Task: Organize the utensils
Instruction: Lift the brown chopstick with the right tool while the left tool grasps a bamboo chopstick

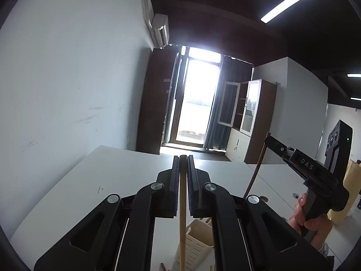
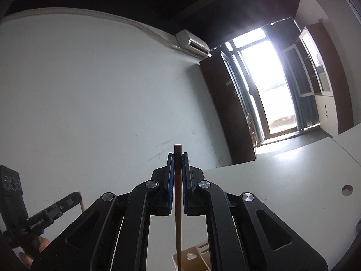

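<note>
My left gripper (image 1: 183, 158) is shut on a light wooden chopstick (image 1: 182, 214) that hangs down toward a cream slotted utensil holder (image 1: 195, 244) on the white table. My right gripper (image 2: 178, 154) is shut on a dark brown chopstick (image 2: 178, 214), held upright above the same holder (image 2: 194, 257). In the left wrist view the right gripper (image 1: 270, 141) shows at the right with the brown stick (image 1: 256, 169) hanging from it. In the right wrist view the left gripper (image 2: 76, 196) shows at the lower left with the pale stick (image 2: 81, 205).
The white table (image 1: 90, 180) runs back to a white wall on the left. A round cable hole (image 2: 347, 190) is in the tabletop. Wooden stick ends (image 1: 163, 267) lie by the holder. Beyond the table are a bright balcony door (image 1: 198, 103) and a cabinet (image 1: 252, 117).
</note>
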The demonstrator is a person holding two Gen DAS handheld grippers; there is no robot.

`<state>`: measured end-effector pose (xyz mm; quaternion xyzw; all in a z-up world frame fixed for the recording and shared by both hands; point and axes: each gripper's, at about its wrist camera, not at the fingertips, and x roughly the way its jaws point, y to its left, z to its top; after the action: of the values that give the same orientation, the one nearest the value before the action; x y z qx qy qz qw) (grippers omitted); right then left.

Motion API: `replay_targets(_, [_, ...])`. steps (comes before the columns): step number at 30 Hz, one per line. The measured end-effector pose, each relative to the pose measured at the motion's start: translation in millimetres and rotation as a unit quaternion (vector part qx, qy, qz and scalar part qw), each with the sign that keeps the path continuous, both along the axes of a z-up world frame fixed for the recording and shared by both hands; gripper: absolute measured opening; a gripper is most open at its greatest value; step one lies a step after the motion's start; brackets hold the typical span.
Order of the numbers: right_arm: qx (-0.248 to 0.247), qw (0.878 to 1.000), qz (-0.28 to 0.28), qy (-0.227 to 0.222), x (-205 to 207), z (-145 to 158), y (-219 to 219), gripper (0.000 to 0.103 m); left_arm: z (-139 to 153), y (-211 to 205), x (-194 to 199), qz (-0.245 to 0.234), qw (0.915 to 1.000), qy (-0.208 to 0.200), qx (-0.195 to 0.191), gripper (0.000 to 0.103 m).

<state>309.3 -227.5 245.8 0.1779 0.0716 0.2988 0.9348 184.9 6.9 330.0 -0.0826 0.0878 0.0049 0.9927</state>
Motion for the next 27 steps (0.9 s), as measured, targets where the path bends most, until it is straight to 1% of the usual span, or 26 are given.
replay_targets(3, [0.005,1.000,-0.008,0.004,6,-7,1,0.007,20,-13,16,0.013,0.9999,-0.001,0.004,0.006])
replay_targets(6, [-0.003,1.000,-0.015,0.004,6,-14,6,0.007,36,-22,27,0.025,0.9995,-0.018,0.007,0.006])
replay_targets(10, [0.012,1.000,-0.023,0.014,4,-12,4,0.007,48,-30,43,0.043,0.9985,-0.034,0.006,0.006])
replay_targets(13, [0.004,0.999,-0.040,0.002,-7,-6,10,0.007,41,-28,50,0.050,0.9977,-0.044,-0.010,0.006])
replay_targets(16, [-0.013,0.998,-0.061,-0.015,-19,-5,9,0.007,32,-26,61,0.030,0.9985,-0.042,-0.020,0.006])
replay_targets(19, [-0.032,0.996,-0.076,-0.016,-24,-10,11,0.007,17,-22,69,0.021,0.9983,-0.042,-0.034,0.006])
replay_targets(22, [-0.044,0.995,-0.088,-0.006,-24,-18,12,0.007,9,-20,80,0.021,0.9979,-0.045,-0.042,0.006])
replay_targets(27, [-0.049,0.994,-0.096,0.015,-25,-35,9,0.007,-6,-25,91,0.024,0.9976,-0.061,-0.023,0.006])
